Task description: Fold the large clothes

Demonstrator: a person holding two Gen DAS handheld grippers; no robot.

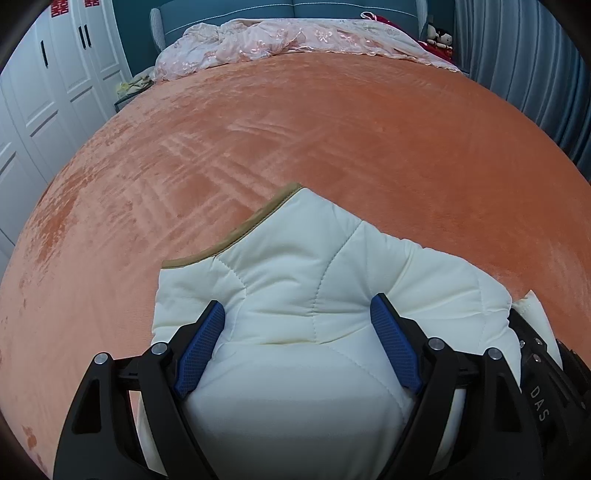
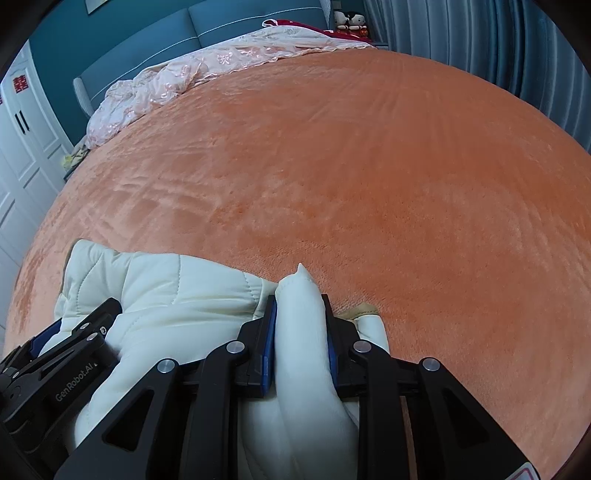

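The right gripper (image 2: 300,332) is clenched on a thick fold of a cream quilted jacket (image 2: 177,295), its blue pads (image 2: 271,332) pressing both sides of the bunched cloth, whose tip pokes up past them. The left gripper (image 1: 297,339) straddles a bulky part of the same jacket (image 1: 295,280) with jaws wide; the fabric fills the gap and both blue pads (image 1: 201,343) touch it, the right one dug into the padding. Both tools tilt steeply down, side by side, the left one's black frame showing at the near left of the right wrist view. The jacket lies at the near edge of an orange bedspread (image 1: 332,129), its tan-trimmed hem (image 1: 236,232) towards the far left. A pink lace cover (image 1: 280,40) lies crumpled at the far end against a teal headboard (image 1: 229,11); white wardrobes (image 1: 44,92) stand left, blue curtains (image 1: 535,66) right.
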